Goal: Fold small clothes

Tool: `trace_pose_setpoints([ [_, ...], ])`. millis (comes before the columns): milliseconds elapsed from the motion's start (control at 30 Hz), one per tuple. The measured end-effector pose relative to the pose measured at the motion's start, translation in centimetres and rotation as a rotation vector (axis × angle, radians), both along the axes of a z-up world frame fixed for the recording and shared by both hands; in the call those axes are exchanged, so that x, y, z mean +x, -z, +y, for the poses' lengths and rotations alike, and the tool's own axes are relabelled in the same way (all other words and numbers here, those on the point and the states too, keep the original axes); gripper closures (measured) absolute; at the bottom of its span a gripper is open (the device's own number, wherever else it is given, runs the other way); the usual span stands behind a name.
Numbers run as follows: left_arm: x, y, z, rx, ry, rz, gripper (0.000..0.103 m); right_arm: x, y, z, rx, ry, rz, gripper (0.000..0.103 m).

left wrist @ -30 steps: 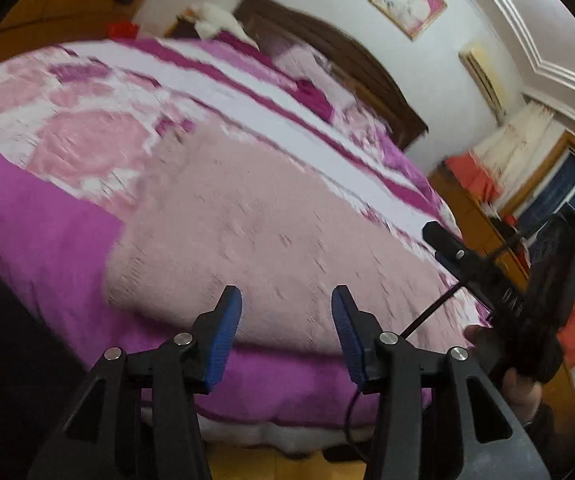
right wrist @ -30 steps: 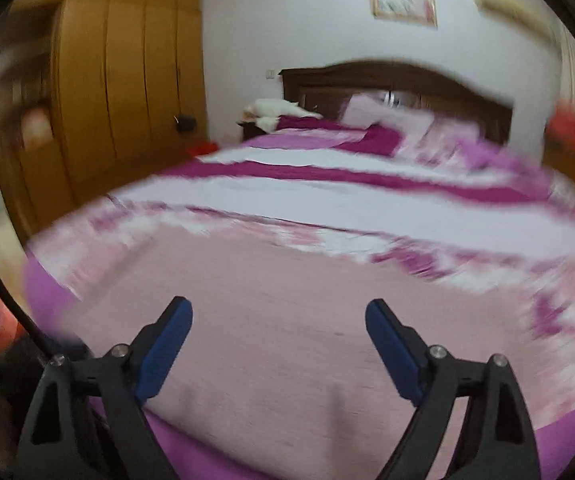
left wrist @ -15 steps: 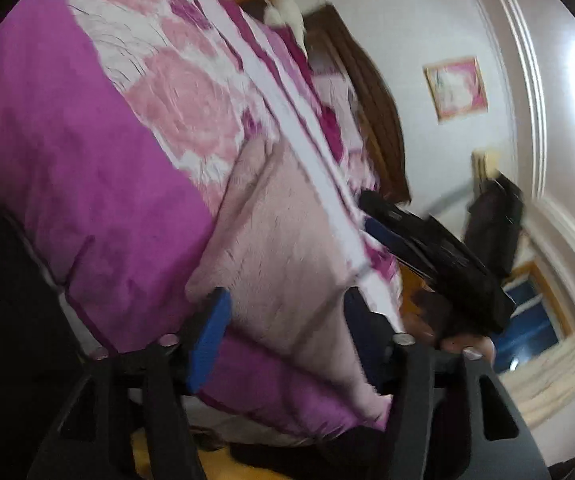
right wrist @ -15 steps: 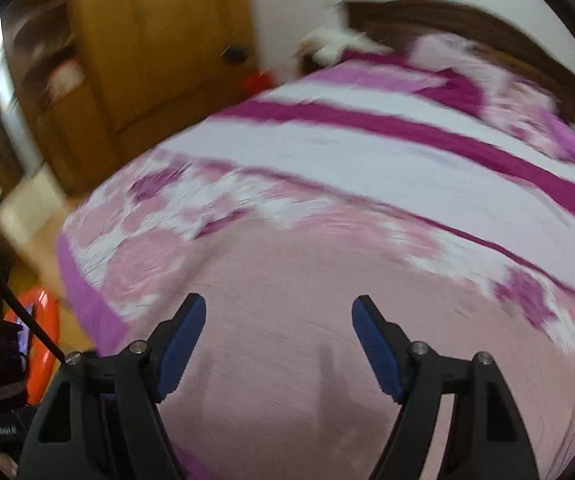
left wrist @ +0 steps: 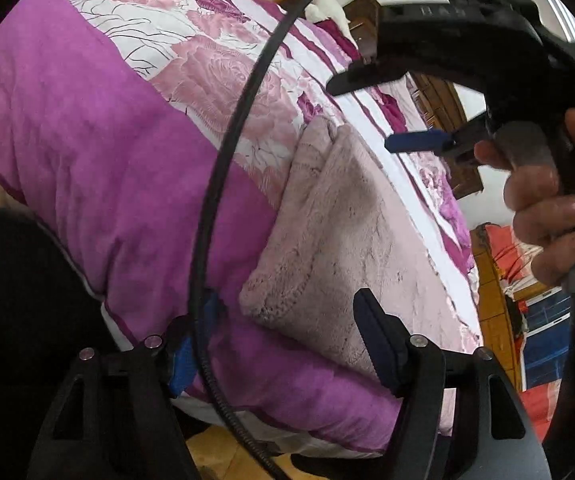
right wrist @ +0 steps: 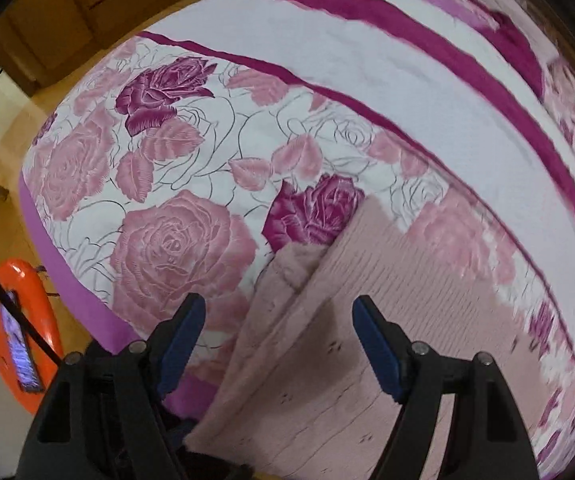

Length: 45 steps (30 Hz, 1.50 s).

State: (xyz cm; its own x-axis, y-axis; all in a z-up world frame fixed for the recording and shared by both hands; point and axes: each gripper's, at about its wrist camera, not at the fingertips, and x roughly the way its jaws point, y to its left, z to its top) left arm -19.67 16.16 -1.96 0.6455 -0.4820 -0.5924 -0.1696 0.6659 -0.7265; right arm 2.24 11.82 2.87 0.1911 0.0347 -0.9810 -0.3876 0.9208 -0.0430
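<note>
One pink knitted garment [left wrist: 339,232] lay on the near part of the bed, over the floral band and magenta border of the bedspread [left wrist: 99,152]; one layer already overlapped another along a diagonal edge [right wrist: 319,276], and its near corner [left wrist: 263,304] reached toward the mattress edge. Left gripper [left wrist: 287,344]: jaws apart, just opened wider, with that corner lying beyond and between the blue pads, untouched as far as could be seen. Right gripper [right wrist: 275,344]: jaws wide apart, slightly narrowed over the past second, poised above the overlapped edge and holding nothing. Compared with a second earlier, the right gripper had swung from looking along the bed to pointing steeply down at the garment, and the left view had rolled and dropped toward the corner. Judgement: both tools were lining up for a fresh pinch, so a further fold seemed about to begin rather than finished. In the left view the person's hand [left wrist: 543,216] gripped the right tool's handle, and a black cable [left wrist: 223,168] arced across the frame. An orange object [right wrist: 23,332] sat on the floor beside the bed. Raised lettering on the right tool's body was too blurred to read.
</note>
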Motion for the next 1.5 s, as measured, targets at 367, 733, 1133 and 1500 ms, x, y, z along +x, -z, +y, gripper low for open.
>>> trace_pose_setpoints([
  [367, 0.0, 0.9, 1.6, -0.063, 0.070, -0.066, 0.103, 0.2, 1.3, -2.1, -0.093, -0.013, -0.001, 0.023],
  [733, -0.2, 0.1, 2.1, -0.069, 0.129, -0.108, 0.103, 0.7, 2.2, 0.0, -0.106, -0.018, 0.024, 0.023],
  [1133, -0.1, 0.6, 0.9, 0.049, 0.162, -0.128, 0.103, 1.2, 5.3, 4.2, -0.374, 0.033, -0.040, 0.036],
  [1500, 0.0, -1.0, 3.8, -0.088, 0.177, -0.171, 0.103, 2.8, 2.1, -0.9, 0.027, 0.265, -0.102, 0.089],
])
